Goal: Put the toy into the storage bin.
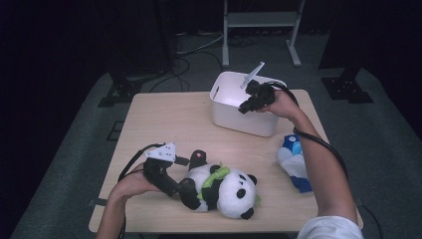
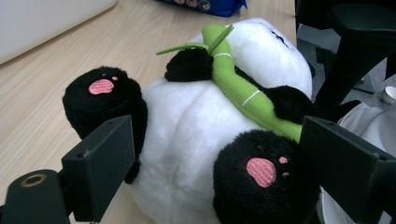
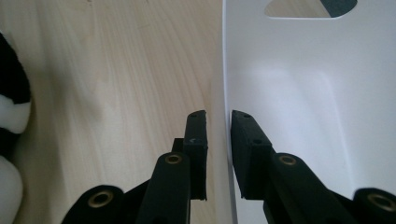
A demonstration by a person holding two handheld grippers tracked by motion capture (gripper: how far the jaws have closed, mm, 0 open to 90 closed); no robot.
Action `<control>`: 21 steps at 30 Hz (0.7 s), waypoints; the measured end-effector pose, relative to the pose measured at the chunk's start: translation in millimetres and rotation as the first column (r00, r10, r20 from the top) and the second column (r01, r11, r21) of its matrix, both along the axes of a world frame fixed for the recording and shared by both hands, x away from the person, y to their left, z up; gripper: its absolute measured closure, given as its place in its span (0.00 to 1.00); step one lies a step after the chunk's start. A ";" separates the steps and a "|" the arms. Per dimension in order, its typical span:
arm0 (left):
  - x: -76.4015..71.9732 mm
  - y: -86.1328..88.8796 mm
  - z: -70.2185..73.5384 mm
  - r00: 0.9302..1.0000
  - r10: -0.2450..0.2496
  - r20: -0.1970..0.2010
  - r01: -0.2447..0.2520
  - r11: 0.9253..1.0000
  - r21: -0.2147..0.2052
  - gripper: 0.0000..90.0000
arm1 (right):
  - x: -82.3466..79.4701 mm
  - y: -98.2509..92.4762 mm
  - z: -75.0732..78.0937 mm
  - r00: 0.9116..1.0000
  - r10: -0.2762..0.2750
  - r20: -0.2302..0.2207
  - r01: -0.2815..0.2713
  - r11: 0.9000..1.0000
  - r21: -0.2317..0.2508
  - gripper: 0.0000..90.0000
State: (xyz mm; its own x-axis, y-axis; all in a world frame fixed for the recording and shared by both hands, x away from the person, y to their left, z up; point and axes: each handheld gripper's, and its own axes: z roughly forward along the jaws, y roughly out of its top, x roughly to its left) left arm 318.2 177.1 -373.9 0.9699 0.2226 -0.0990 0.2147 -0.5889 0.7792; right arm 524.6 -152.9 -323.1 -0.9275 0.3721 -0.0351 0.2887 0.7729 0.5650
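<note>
Light wooden table [image 1: 164,119] seen from above, with a person's two forearms coming in from the near edge. Each hand holding a black two-jaw gripper.

Toy panda [image 1: 224,186] lying on its back near the front edge of the table, left of centre, head toward the right, feet toward the left. Green bamboo stalk [image 2: 238,88] sewn across its chest, clutched in the black paws. Pink pads showing on both black feet.

Left gripper [image 1: 180,177] low over the table at the panda's feet. Jaws spread wide, one on each side of the toy's lower body in the left gripper view, each close beside a foot. Not squeezing; unclear whether either jaw brushes the fur.

White plastic bin [image 1: 219,84] standing at the far side of the table, right of centre, well apart from the panda. Cut-out handle hole in its end wall.

Right gripper [image 1: 244,107] reaching over the bin's near rim. Jaws narrow, straddling the thin white wall in the right gripper view: one jaw outside over the table, the other inside the bin. Inner jaw against or almost against the wall, a sliver of gap left beside the outer jaw, so not yet clamped.

Blue and white item [image 1: 294,162] lying near the table's right edge, beside the right forearm.
</note>
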 end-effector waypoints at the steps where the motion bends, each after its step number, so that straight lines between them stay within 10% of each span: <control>1: -0.1 -0.1 -0.1 1.000 0.000 0.000 0.000 1.000 0.000 0.11 | -1.4 0.4 0.1 1.000 0.006 -0.003 -0.006 1.000 -0.002 0.84; 21: 0.7 -1.3 -3.4 1.000 -0.019 -0.023 0.019 1.000 0.007 0.11 | -23.1 23.0 -1.7 0.992 0.123 -0.015 -0.123 0.992 -0.006 0.86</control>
